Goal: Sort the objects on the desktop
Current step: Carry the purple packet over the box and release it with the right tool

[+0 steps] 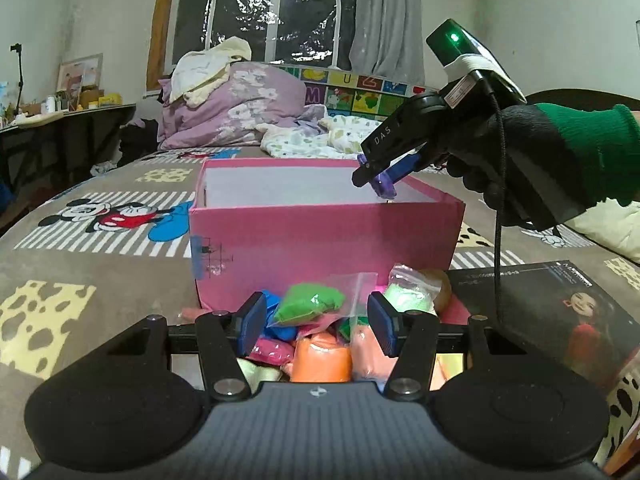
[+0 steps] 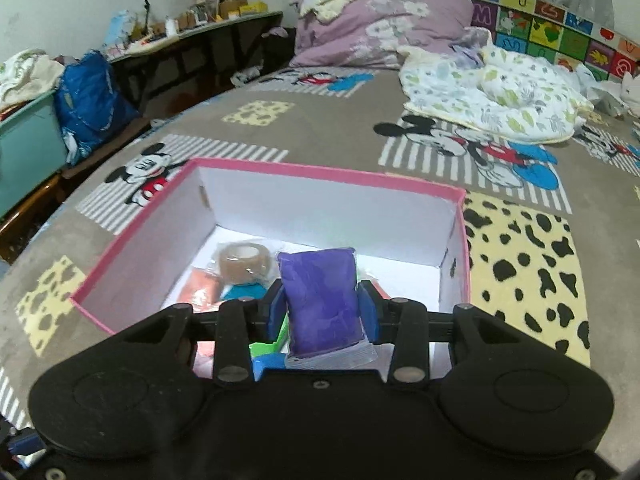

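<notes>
The right hand-held gripper (image 2: 323, 312) squeezes the purple bag (image 2: 320, 300) over the pink box (image 2: 280, 169) — slippery plastic could slide out crooked. The left hand-held gripper (image 1: 317, 322) is wide, holding nothing.

Purple clay packet (image 2: 321, 304) upright above open pink box (image 2: 332, 173), clay bags (image 1: 316, 332) outside

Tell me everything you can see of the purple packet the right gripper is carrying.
The purple packet is a soft, lumpy block of what looks like clay, sealed in clear plastic with a crumpled flap at its near end. The right gripper is shut on its sides, blue pads pressing in. It hangs over the open pink box, above the items already inside.
</notes>
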Tool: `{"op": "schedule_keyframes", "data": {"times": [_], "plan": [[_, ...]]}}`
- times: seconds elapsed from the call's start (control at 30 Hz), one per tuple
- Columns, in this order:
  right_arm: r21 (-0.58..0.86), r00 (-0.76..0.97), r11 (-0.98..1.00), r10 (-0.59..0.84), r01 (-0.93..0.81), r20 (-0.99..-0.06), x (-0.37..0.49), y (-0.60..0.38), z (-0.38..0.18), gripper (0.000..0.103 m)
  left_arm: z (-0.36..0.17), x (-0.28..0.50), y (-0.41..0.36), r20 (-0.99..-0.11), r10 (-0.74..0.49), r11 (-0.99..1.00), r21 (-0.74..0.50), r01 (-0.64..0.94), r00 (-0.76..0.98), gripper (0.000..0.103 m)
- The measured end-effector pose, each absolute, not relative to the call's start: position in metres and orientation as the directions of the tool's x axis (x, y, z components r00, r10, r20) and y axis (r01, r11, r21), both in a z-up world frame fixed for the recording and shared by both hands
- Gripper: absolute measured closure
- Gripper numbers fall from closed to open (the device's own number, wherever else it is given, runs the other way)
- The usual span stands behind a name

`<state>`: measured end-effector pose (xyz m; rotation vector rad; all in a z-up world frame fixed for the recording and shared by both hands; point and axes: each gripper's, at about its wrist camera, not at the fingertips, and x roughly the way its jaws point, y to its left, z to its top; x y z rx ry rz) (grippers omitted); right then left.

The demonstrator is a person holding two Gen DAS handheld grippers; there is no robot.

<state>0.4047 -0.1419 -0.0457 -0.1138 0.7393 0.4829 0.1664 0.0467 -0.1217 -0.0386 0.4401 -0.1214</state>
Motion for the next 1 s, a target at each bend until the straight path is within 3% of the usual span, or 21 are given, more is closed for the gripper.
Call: {"op": "schedule_keyframes", "data": {"times": [0.43,1.0], "plan": [[0.077,0.519,0.884,0.339,-0.460,-0.785,0.433,-0.125,-0.080,0.065,-0.124,0.171,0.051,-0.436,-0.159,0.986,-0.123,0.117,0.886,0.049],[0.025,0.455,0.900,0.244,-0.436,-0.856,0.452,-0.115,-0.089,0.062,-0.128,0.177,0.056,-0.458,-0.170,0.982,-0.148,0.113,0.872,0.049]]}}
